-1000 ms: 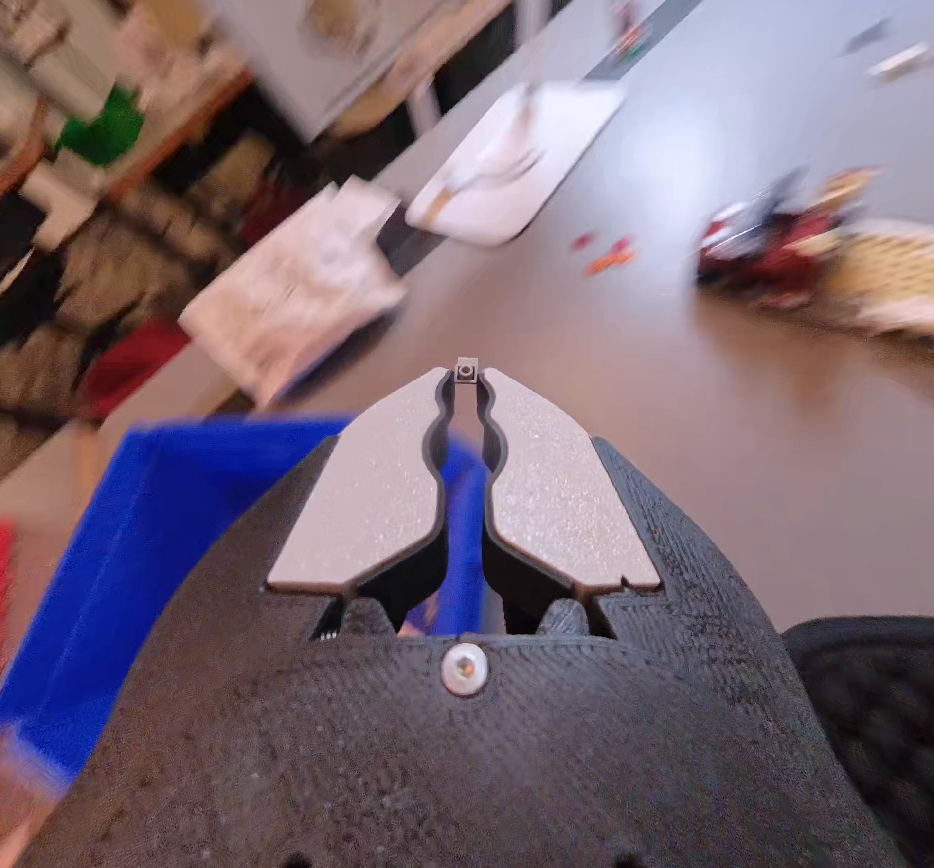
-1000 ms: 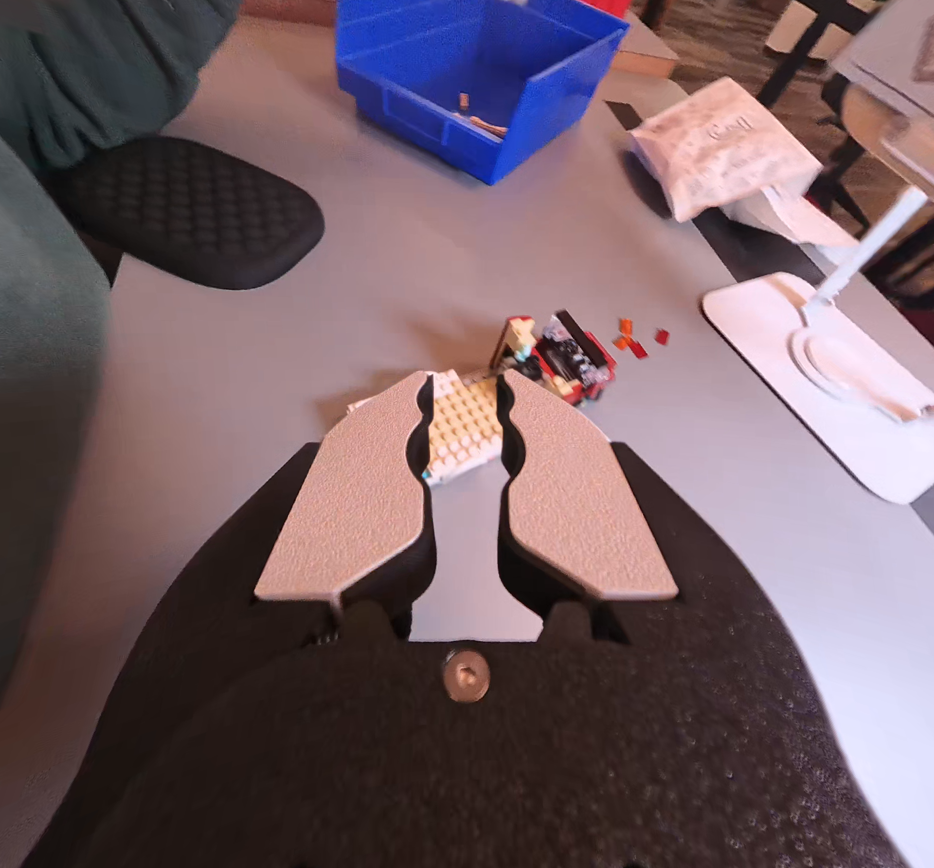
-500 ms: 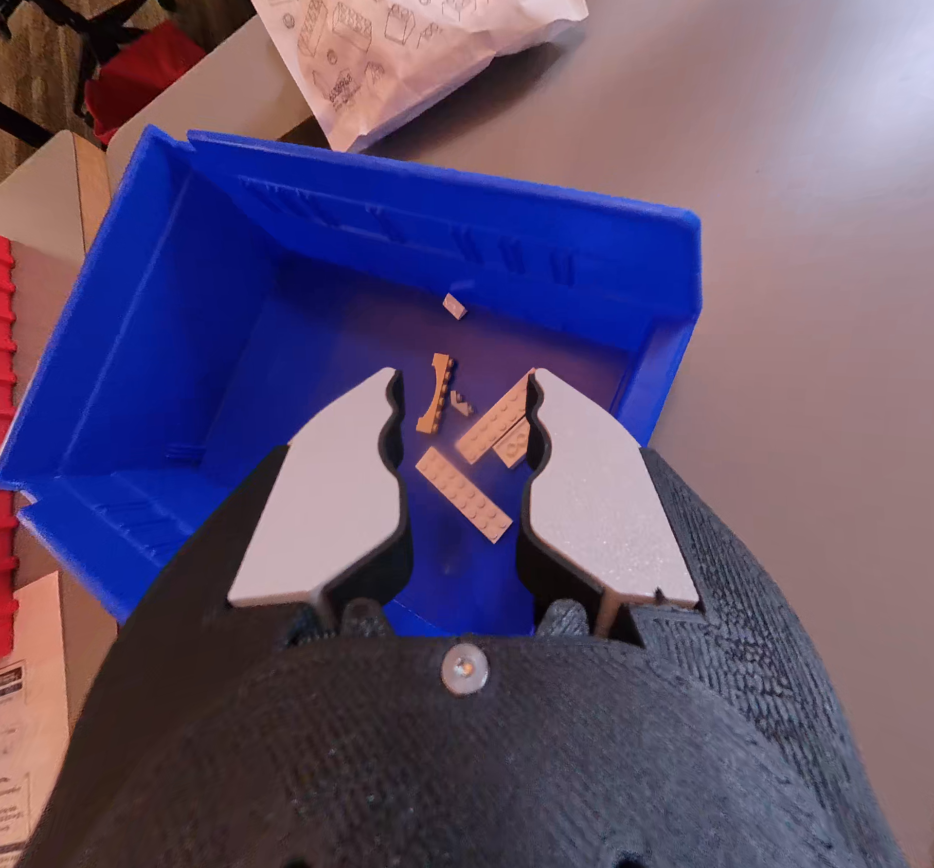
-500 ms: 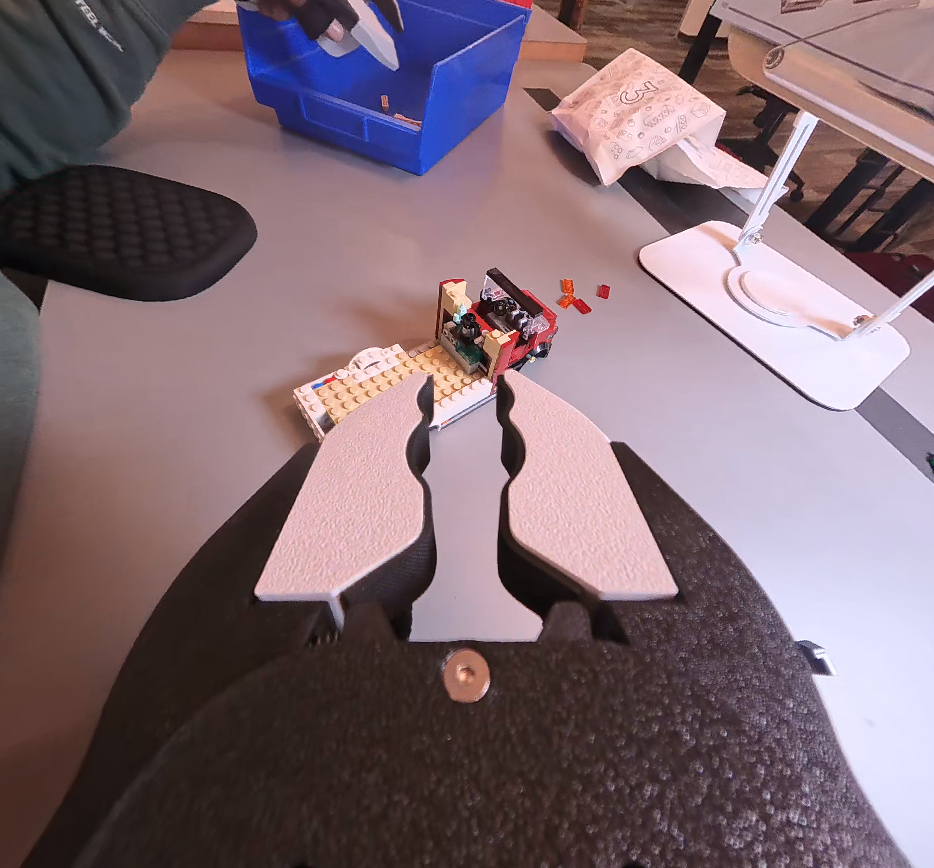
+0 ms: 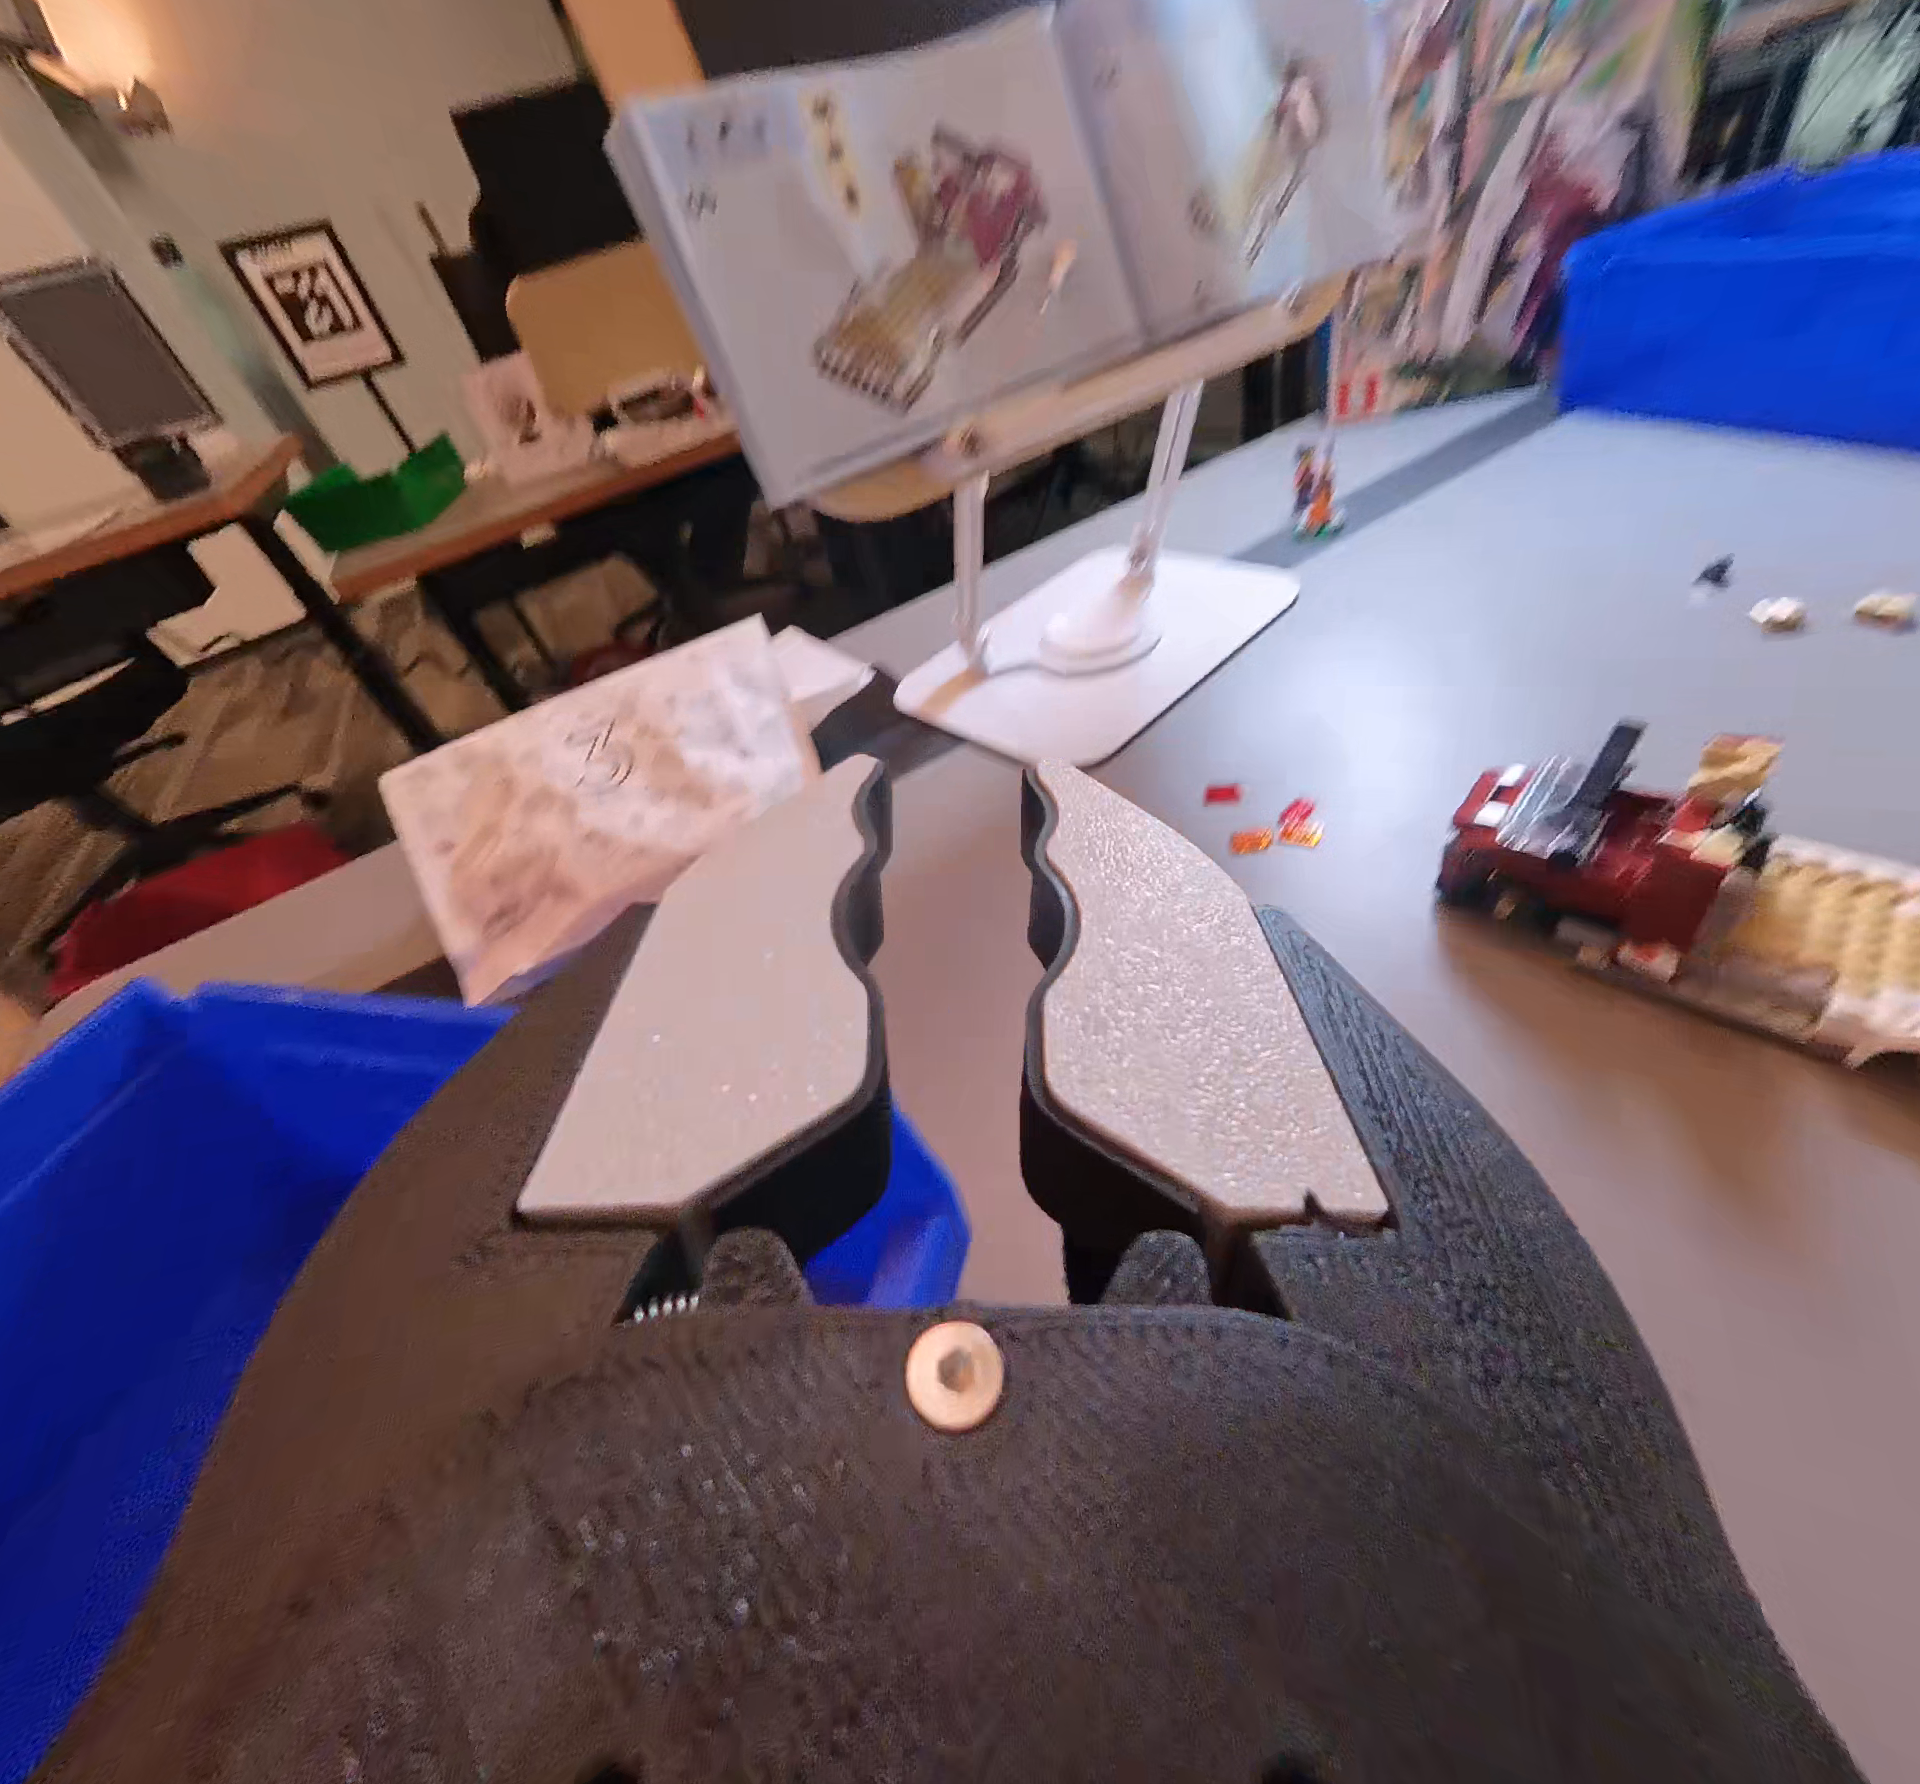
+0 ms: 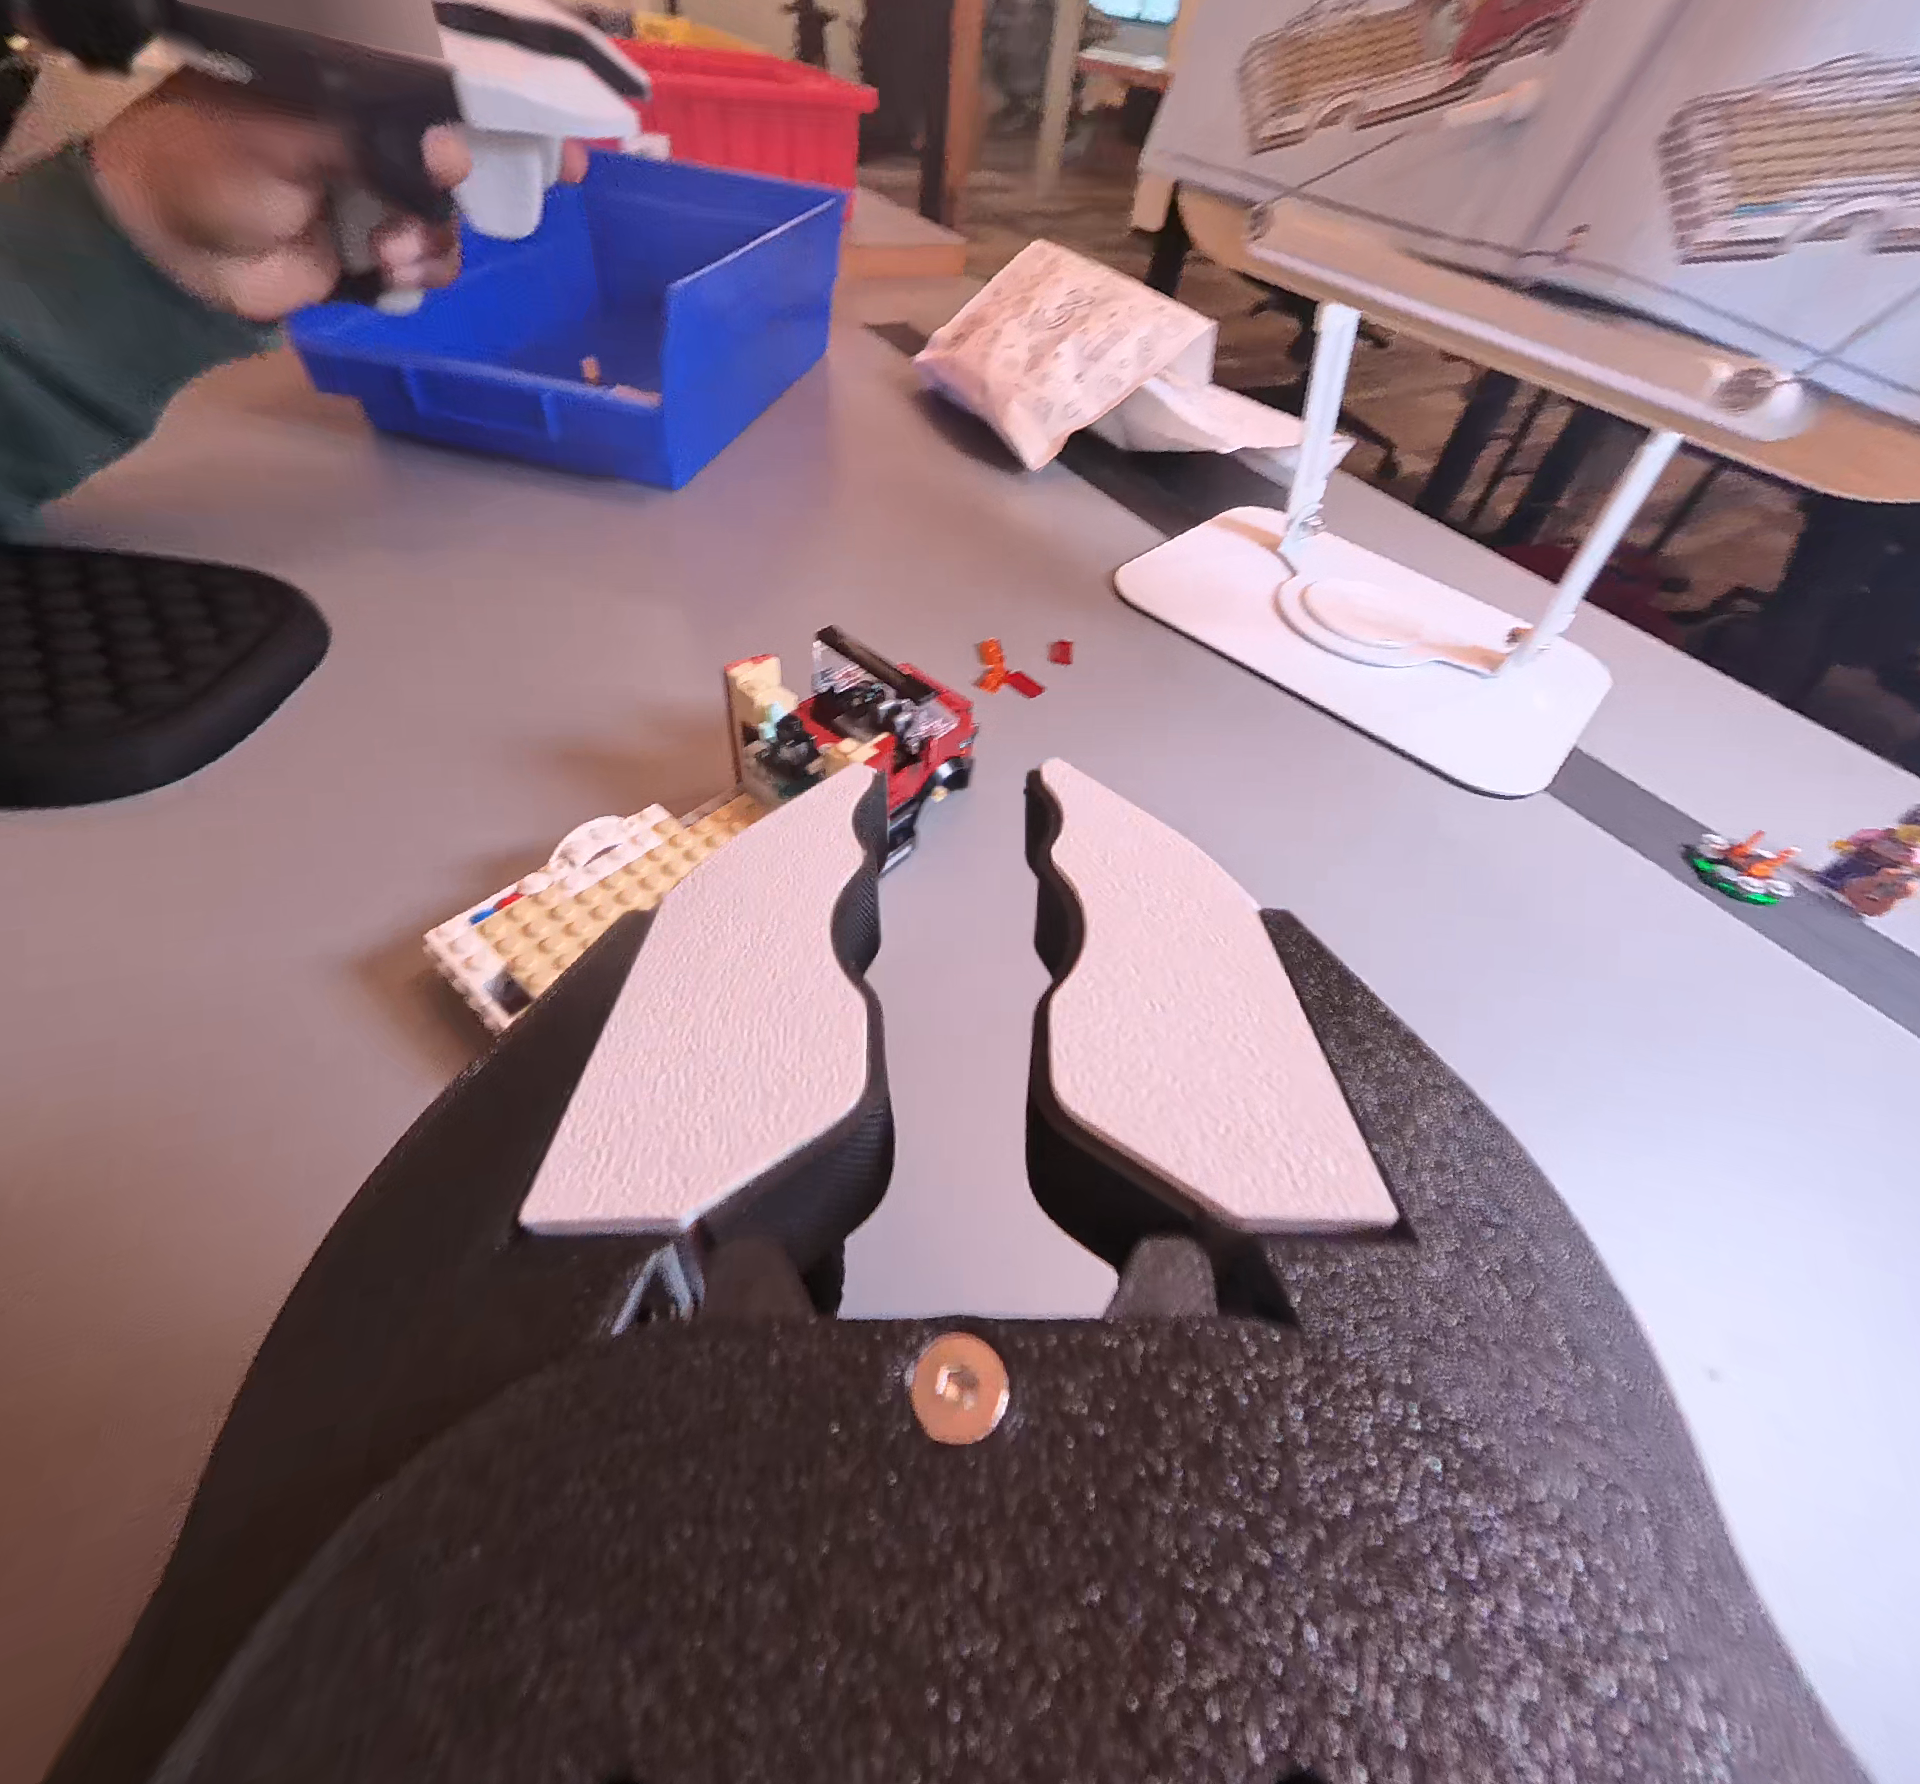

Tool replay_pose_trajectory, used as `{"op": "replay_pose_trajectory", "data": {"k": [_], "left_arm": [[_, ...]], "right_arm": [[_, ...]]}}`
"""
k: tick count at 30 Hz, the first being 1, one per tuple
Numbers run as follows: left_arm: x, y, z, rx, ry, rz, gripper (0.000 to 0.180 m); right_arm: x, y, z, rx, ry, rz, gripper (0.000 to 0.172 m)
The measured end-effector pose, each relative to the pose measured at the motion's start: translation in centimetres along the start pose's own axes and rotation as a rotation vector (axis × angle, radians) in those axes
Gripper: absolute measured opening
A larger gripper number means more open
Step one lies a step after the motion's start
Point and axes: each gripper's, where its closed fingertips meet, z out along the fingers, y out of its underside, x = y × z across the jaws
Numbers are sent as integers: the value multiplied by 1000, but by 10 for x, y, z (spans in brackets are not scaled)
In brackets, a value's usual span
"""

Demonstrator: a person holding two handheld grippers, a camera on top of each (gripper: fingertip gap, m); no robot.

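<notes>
My left gripper point(image 5: 956, 778) is open with nothing between its pads, above the near edge of a blue bin point(image 5: 156, 1163). In the right wrist view it point(image 6: 540, 72) hangs over the same bin point(image 6: 582, 332), which holds a few tan pieces. My right gripper point(image 6: 956, 778) is open and empty, low over the grey table. Its left fingertip is just in front of a red brick car point(image 6: 883, 726) on a tan studded plate point(image 6: 592, 893). The car also shows in the left wrist view point(image 5: 1590, 851). Small red and orange pieces point(image 6: 1008, 674) lie beside it.
A white stand's base point(image 6: 1361, 643) carries an open instruction booklet point(image 5: 987, 280). A printed paper bag point(image 6: 1070, 352) lies behind the bin, a red bin point(image 6: 758, 103) farther back. A black padded rest point(image 6: 135, 664) is at left. Small figures point(image 6: 1745, 861) stand at right. There is about 30 cm between the tips of the two grippers.
My left gripper held a small grey piece a second ago, opened over the blue bin, then tilted up away from it with its jaws narrower and bare. My right gripper shifted slightly right of the car.
</notes>
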Motion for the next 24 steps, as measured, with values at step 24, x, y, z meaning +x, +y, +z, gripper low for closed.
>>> {"op": "replay_pose_trajectory", "data": {"k": [24], "left_arm": [[86, 43, 31, 142, 200, -107, 19]], "right_arm": [[63, 11, -15, 159, 357, 42, 26]]}}
